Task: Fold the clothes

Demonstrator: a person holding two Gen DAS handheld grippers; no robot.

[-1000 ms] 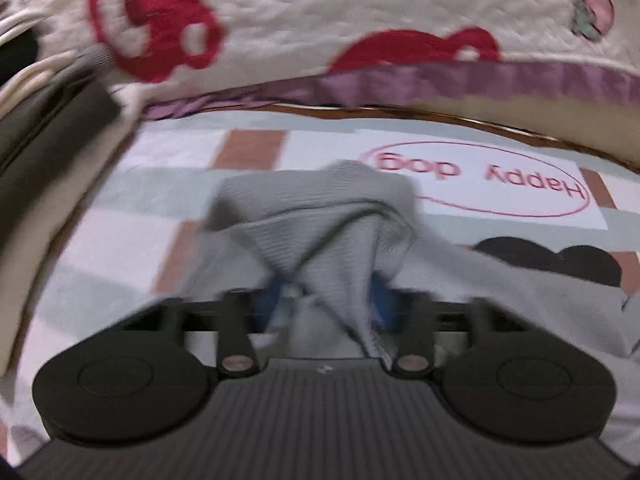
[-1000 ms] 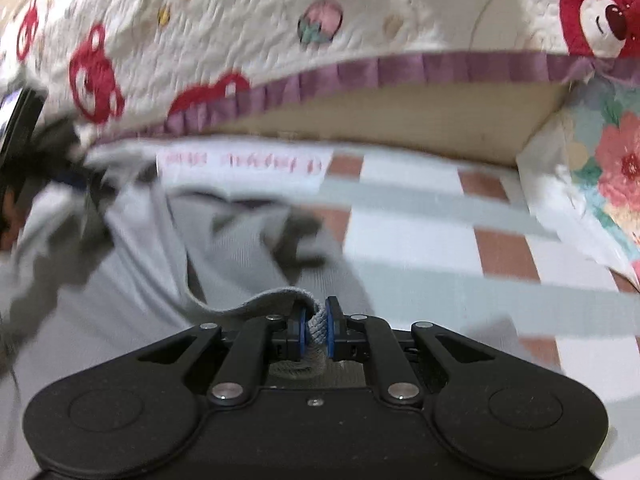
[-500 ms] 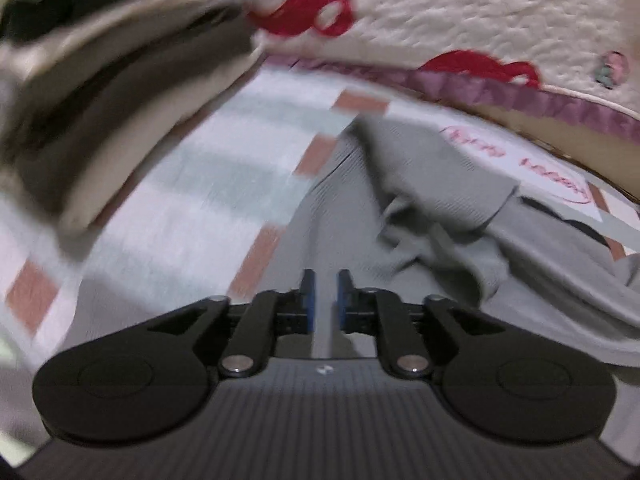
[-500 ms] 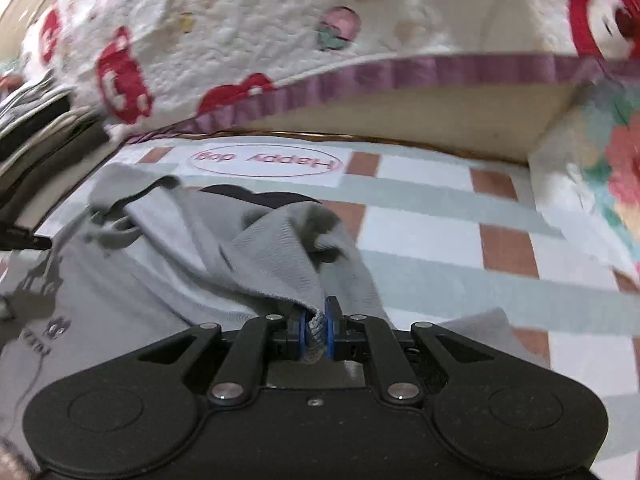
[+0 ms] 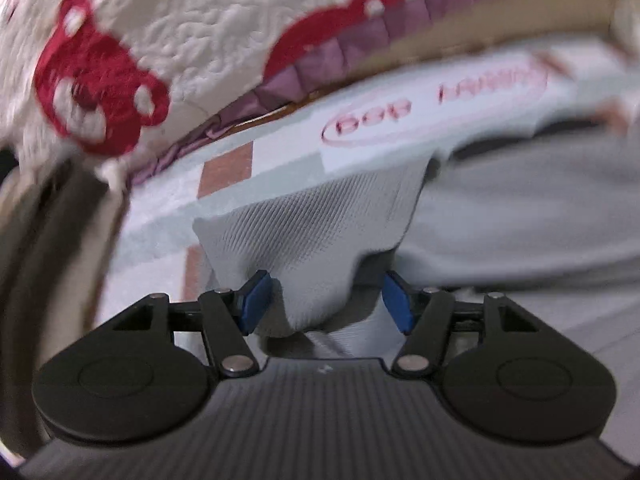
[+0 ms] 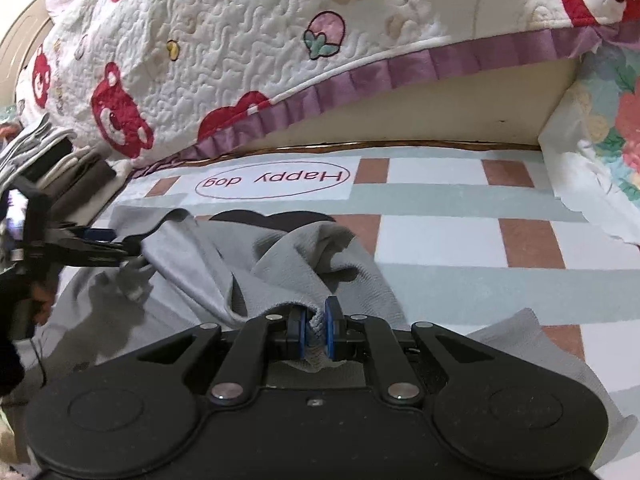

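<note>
Your left tool (image 5: 325,300) has just been opening: its blue pads (image 5: 253,303) stand wide apart, with a bunched corner of the grey garment (image 5: 316,240) lying loose between them, touching neither pad clearly. Your right tool (image 6: 315,330) is nearly closed and pinches a ribbed edge of the same grey garment (image 6: 280,264) between its pads.

The garment lies rumpled on the checked mat (image 6: 440,240) printed "Happy dog", just in front of the quilted bed cover (image 6: 240,40) with red bears.

The risks, as I judge them:
- If you close the left tool where it is, you may catch a thick wad of several layers instead of one edge, and the fold will come out lumpy.
- If you pull with the right tool while the left has no hold, the cloth will drag and bunch rather than spread.
- The right pinch sits very near the hem; a sharp tug could slip it out.
- The left-wrist view is blurred, so the exact layer under the pads is hard to tell.
</note>
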